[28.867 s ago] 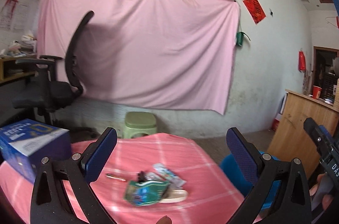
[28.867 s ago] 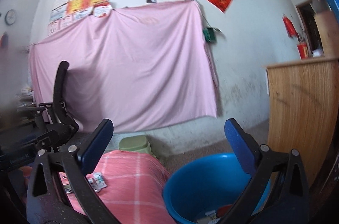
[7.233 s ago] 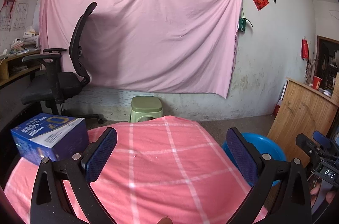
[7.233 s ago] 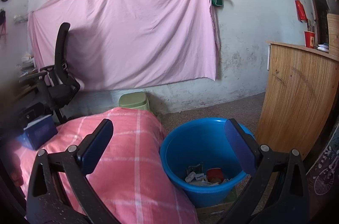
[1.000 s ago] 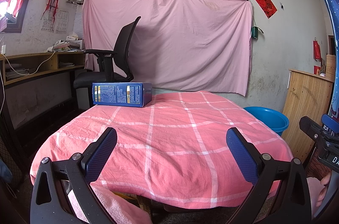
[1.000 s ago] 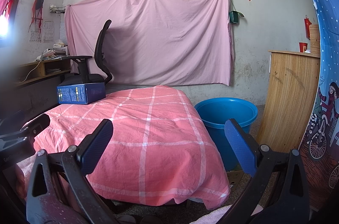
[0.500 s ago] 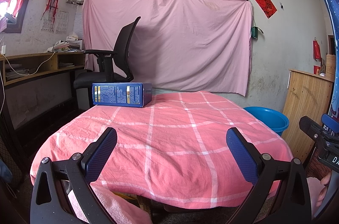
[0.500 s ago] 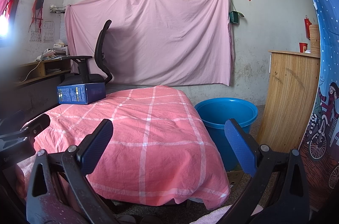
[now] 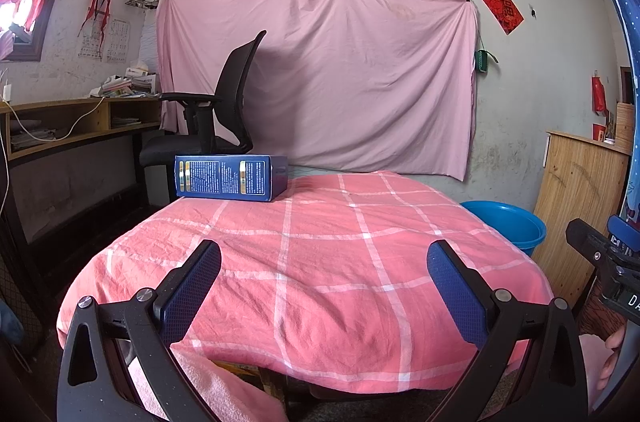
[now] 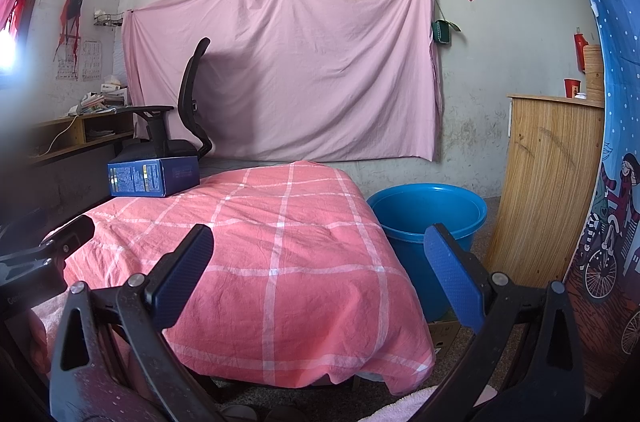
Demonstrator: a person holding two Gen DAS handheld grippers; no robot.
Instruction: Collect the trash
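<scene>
A blue plastic tub (image 10: 428,218) stands on the floor to the right of the table; its rim also shows in the left wrist view (image 9: 506,224). From this low angle I cannot see inside it. The table (image 9: 320,262) is covered with a pink checked cloth and I see no trash on it. My left gripper (image 9: 324,262) is open and empty, held low before the table's near edge. My right gripper (image 10: 318,258) is open and empty, level with the table's right front corner, short of the tub.
A blue box (image 9: 230,177) lies at the table's far left. A black office chair (image 9: 216,118) stands behind it beside a wooden desk (image 9: 72,126). A wooden counter (image 10: 552,182) stands right of the tub. A pink sheet (image 10: 280,62) hangs on the back wall.
Nothing has visibly moved in the last second. Much earlier the trash pile lay on the table; both grippers have since drawn back and down from the table and tub.
</scene>
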